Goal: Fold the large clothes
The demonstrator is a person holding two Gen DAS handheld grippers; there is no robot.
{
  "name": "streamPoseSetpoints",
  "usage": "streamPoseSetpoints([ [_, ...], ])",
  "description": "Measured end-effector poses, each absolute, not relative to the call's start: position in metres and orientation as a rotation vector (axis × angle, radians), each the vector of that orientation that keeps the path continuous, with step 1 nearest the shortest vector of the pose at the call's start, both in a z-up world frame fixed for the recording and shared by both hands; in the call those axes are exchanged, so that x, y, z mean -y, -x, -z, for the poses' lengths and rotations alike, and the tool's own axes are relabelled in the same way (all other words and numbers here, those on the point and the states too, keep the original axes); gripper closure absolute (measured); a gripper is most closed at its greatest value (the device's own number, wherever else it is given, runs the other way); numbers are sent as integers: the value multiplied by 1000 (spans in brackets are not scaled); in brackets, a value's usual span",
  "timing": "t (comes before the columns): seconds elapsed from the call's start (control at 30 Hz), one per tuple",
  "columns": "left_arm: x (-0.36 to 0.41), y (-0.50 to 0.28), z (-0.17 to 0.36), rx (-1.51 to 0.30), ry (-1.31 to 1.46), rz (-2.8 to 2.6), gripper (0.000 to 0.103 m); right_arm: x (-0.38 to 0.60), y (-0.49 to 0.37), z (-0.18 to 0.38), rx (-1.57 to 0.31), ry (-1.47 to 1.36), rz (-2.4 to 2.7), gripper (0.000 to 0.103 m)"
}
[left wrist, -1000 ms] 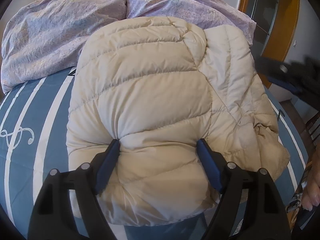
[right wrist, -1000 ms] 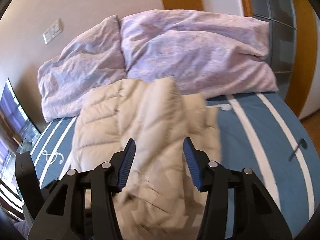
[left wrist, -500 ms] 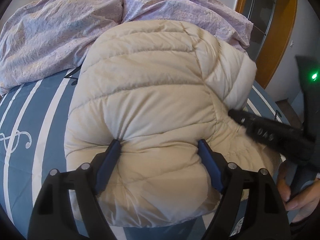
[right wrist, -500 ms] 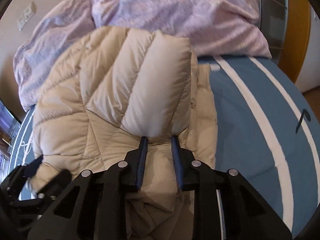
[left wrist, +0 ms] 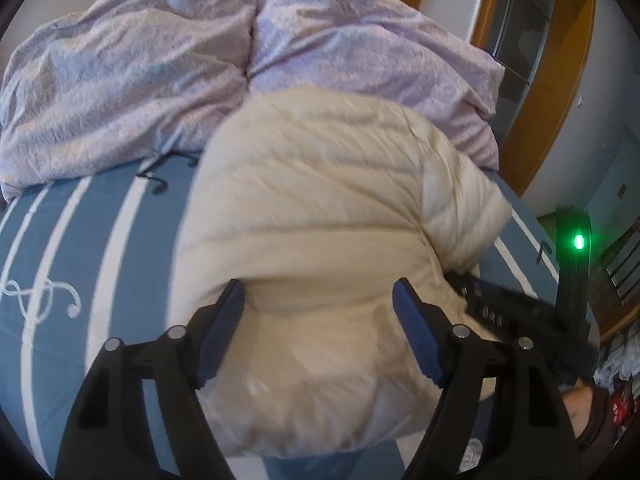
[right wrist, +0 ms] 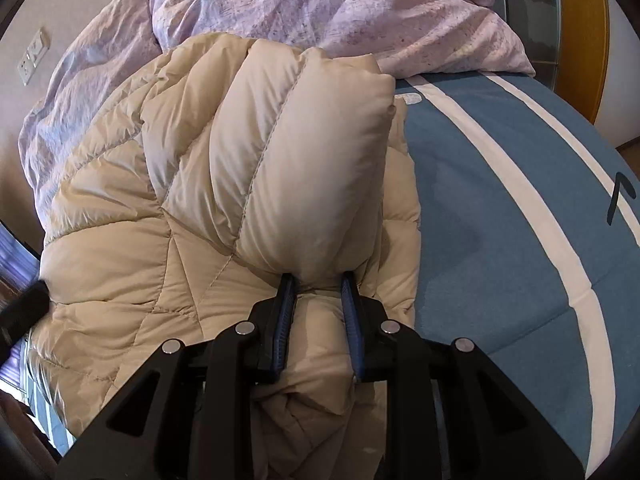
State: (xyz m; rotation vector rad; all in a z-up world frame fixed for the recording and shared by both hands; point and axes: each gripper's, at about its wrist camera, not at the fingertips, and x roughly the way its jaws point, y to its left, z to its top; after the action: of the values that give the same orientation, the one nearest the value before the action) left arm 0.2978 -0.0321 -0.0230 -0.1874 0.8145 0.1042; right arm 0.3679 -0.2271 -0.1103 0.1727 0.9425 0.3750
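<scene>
Cream quilted puffer jacket (right wrist: 192, 208): on blue white-striped bed (right wrist: 500, 200), near lilac pillows (left wrist: 160, 64). Left gripper (left wrist: 318, 300): wide, clamped across jacket's bulk. Right gripper (right wrist: 316, 284): narrow, pinching puffy fold.

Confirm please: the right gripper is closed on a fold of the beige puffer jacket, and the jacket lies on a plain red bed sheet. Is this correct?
Not fully. The right gripper is indeed closed on a fold of the beige puffer jacket, but the bed sheet under the jacket is blue with white stripes, not plain red. The right wrist view shows it clearly.
</scene>
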Motion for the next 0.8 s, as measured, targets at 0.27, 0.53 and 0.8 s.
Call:
streamPoseSetpoints([
  [0.27,25,-328,1,-793,94,-165,26,231,-367,110,-938,-190,-380,79],
  [0.53,21,-364,16,-816,15,-213,26,230,-366,111,-933,-189,-384,79],
  [0.8,9,-388,55,-841,-6,-253,15,232,-366,111,-924,-199,-390,78],
])
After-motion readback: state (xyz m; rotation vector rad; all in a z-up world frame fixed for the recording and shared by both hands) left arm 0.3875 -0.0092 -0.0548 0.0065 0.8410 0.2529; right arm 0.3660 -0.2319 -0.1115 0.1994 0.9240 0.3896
